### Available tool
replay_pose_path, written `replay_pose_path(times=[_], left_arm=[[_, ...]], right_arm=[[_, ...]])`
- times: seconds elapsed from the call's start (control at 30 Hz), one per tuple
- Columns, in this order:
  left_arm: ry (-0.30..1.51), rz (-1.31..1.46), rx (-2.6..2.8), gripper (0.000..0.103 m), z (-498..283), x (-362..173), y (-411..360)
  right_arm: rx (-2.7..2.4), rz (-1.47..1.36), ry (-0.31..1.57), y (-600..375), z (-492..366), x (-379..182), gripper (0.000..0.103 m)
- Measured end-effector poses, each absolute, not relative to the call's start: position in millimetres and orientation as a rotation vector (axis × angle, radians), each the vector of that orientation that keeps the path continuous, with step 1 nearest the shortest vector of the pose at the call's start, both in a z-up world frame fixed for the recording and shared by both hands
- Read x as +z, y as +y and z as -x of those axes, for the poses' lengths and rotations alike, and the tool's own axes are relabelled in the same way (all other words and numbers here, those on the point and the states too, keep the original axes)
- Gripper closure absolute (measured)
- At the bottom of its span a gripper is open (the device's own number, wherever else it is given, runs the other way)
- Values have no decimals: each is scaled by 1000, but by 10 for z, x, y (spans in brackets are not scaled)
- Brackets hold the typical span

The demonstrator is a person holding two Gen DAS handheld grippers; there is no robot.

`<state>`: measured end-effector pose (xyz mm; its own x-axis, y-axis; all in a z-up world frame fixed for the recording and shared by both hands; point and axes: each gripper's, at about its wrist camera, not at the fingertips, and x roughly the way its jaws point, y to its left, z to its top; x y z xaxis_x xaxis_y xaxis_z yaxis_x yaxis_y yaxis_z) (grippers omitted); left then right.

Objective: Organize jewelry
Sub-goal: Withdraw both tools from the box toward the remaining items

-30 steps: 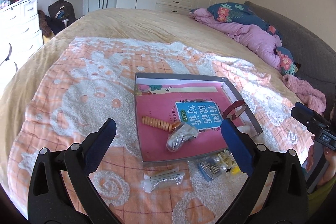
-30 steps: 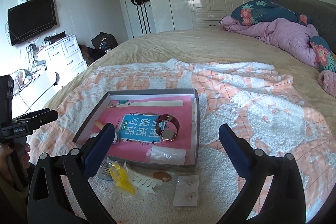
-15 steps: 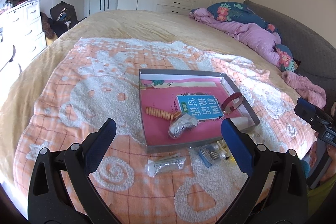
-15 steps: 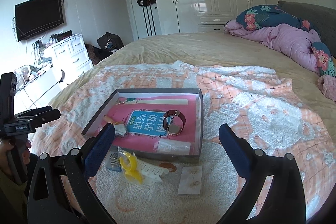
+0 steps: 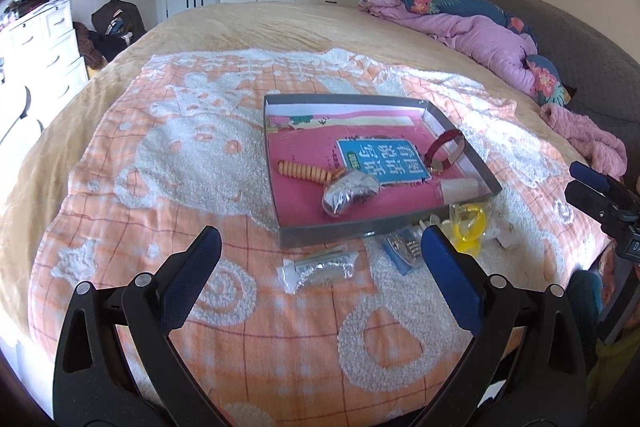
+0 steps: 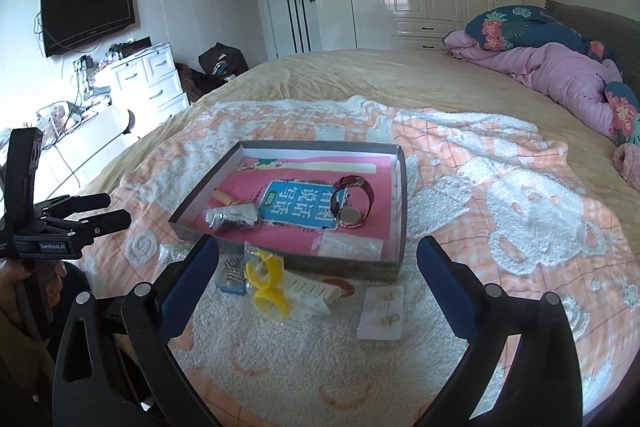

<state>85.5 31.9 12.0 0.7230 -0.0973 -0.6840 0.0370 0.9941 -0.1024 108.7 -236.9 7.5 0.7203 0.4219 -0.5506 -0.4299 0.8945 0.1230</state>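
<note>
Compared with the earlier frames, both tools have drawn back from the bed's near edge, so the shallow grey cardboard tray (image 5: 384, 225) and the loose items sit farther from the fingertips in each view. The left tool (image 5: 318, 247), black-framed with blue pads, has its jaws spread wide and holds nothing; a small clear plastic bag of silver chain (image 5: 318, 267) lies on the orange-and-white towelling blanket (image 5: 160, 163) just beyond and between its fingertips. The right tool (image 6: 318, 253) is likewise wide and empty. Just ahead of its left fingertip lie a yellow plastic bangle in a clear wrapper (image 6: 266, 281), a white hair comb (image 6: 310, 293) and a small blue packet of silver beads (image 6: 232, 277); a white earring card (image 6: 382, 313) lies nearer its right fingertip. All these rest on the blanket just outside the tray's near wall. Inside the tray, on a pink booklet with a blue label (image 5: 380, 161), lie a string of orange wooden beads (image 5: 306, 171), a crumpled clear bag of dark jewellery (image 5: 348, 191), a red-strapped wristwatch (image 6: 354, 205) and a small frosted bag (image 6: 348, 247). The left tool also appears at the left edge of the right wrist view, held by a hand (image 6: 32, 291).
</note>
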Motion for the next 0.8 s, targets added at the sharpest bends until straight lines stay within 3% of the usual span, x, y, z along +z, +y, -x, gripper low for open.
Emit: replay_pose_path(times=[0.8], left_arm=[[922,31,-73,9,-790,-428,221]], right_arm=[[550,97,720,-2002,-941,-358,4]])
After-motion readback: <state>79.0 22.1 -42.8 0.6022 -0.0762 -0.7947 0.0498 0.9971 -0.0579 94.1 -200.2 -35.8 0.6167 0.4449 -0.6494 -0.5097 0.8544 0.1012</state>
